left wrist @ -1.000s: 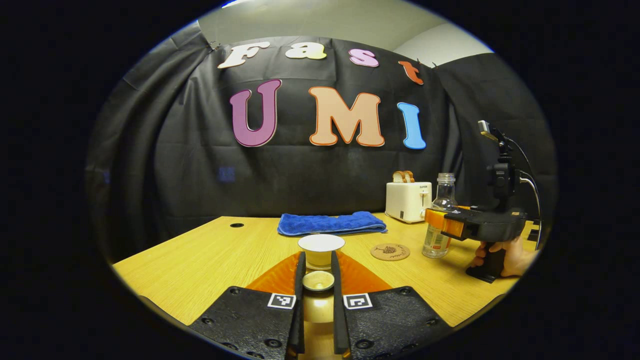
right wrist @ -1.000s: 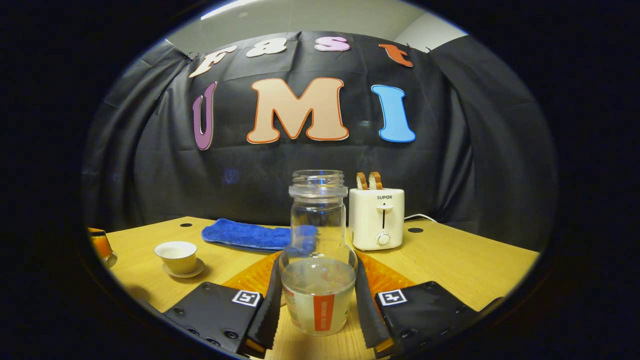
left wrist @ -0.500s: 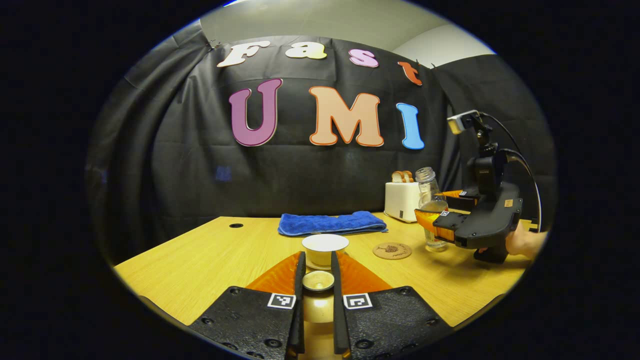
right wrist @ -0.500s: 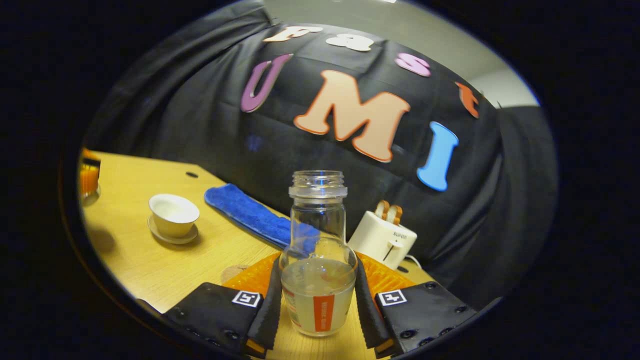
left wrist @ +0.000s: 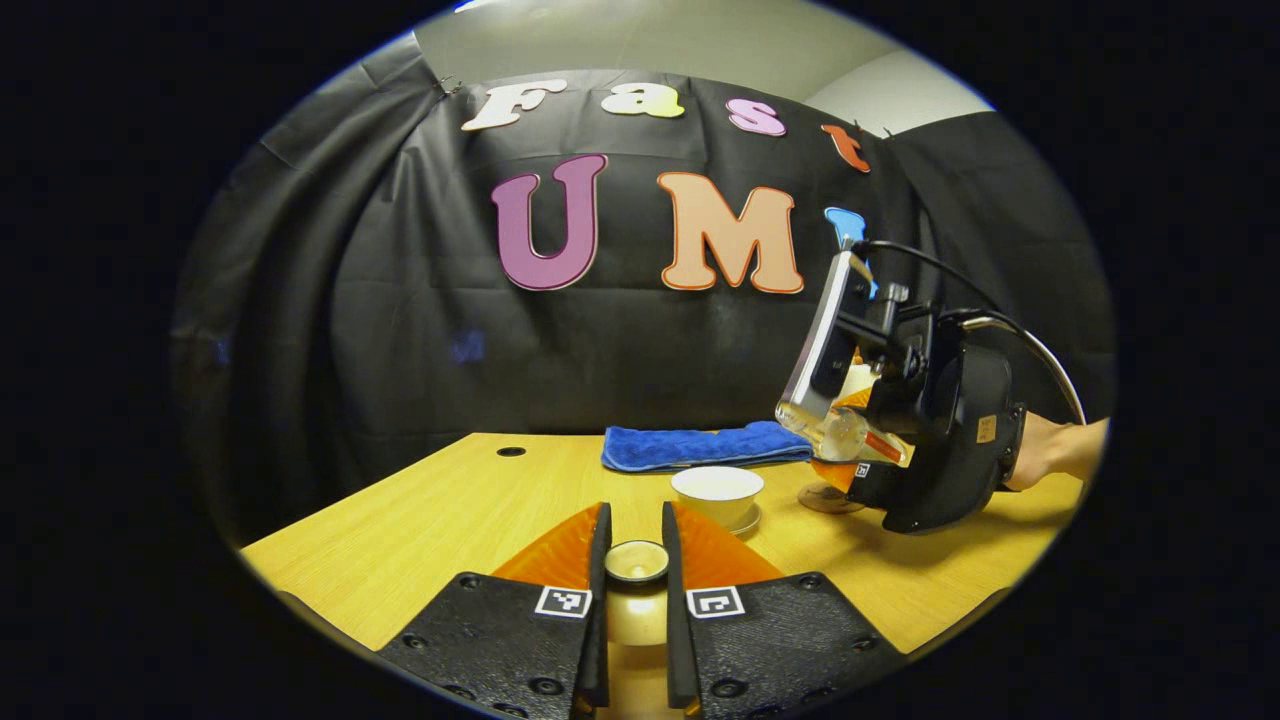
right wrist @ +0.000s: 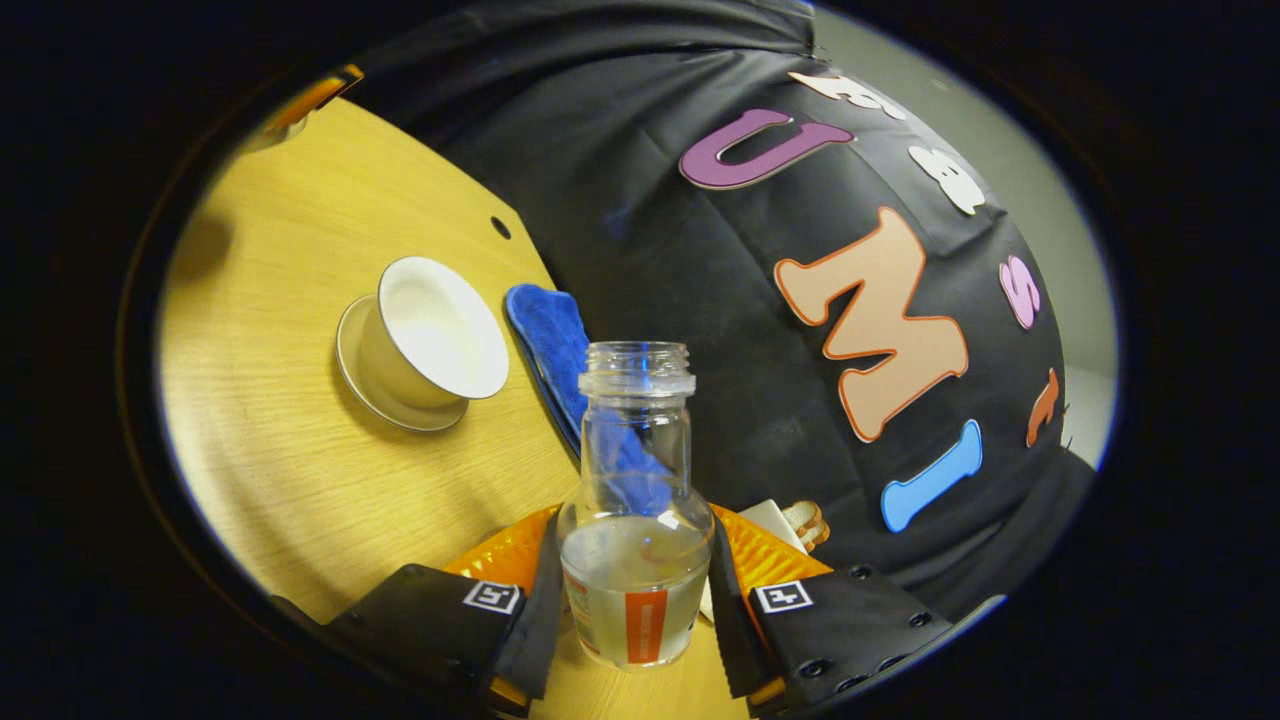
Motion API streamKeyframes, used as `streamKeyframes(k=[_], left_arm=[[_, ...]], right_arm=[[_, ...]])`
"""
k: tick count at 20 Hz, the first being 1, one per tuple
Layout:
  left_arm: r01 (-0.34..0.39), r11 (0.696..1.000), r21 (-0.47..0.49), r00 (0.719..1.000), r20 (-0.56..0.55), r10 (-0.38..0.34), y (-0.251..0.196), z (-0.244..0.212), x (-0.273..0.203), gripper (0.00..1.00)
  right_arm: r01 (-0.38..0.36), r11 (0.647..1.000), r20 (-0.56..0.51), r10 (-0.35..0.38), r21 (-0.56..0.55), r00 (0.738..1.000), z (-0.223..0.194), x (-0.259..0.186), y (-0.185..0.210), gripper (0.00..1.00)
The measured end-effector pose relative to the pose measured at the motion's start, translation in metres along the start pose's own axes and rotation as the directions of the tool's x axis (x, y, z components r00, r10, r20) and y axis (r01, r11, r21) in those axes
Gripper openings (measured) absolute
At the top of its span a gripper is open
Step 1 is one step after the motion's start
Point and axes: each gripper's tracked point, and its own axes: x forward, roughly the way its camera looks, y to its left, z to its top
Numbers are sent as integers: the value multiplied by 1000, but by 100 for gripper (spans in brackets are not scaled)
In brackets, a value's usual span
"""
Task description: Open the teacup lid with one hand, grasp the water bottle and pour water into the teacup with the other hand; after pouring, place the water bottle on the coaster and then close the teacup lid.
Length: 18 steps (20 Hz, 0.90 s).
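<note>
Surface (right wrist: 270,440): yellow wood grain. Teacup (right wrist: 440,325): white inside, cream wall; saucer (right wrist: 355,370) pale. Lid (left wrist: 636,562): cream, white hollow. Towel (left wrist: 700,446): blue. Water bottle (right wrist: 635,520): clear glass, white label with orange stripe. Toaster (right wrist: 775,520): white. Booth wall (left wrist: 400,330): black cloth.

Support: light wooden table (left wrist: 430,510) with round cable hole (left wrist: 511,451) | Resting on it: open white teacup (left wrist: 717,491) on its saucer (right wrist: 372,385); folded blue towel (left wrist: 705,446) behind the cup; round coaster (left wrist: 826,498) just beside the cup.
</note>
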Motion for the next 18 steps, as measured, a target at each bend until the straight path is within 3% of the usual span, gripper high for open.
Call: streamKeyframes(k=[3,8,15,18], left_arm=[[-1,1000,2,1000,0,1,6,1,0,19],[1,1000,2,1000,2,-1,7,1,-1,20],[-2,1000,2,1000,3,2,8,1,-1,19],[-1,1000,1,1000,3,1,8,1,-2,20]], right_arm=[[-8,992,-6,7,-126,1000,8,6,16,68],[15,950,10,-12,-311,1000,13,7,28,68],[51,855,40,-35,-516,999,20,8,13,70],[64,833,55,-40,-549,998,25,9,8,70]])
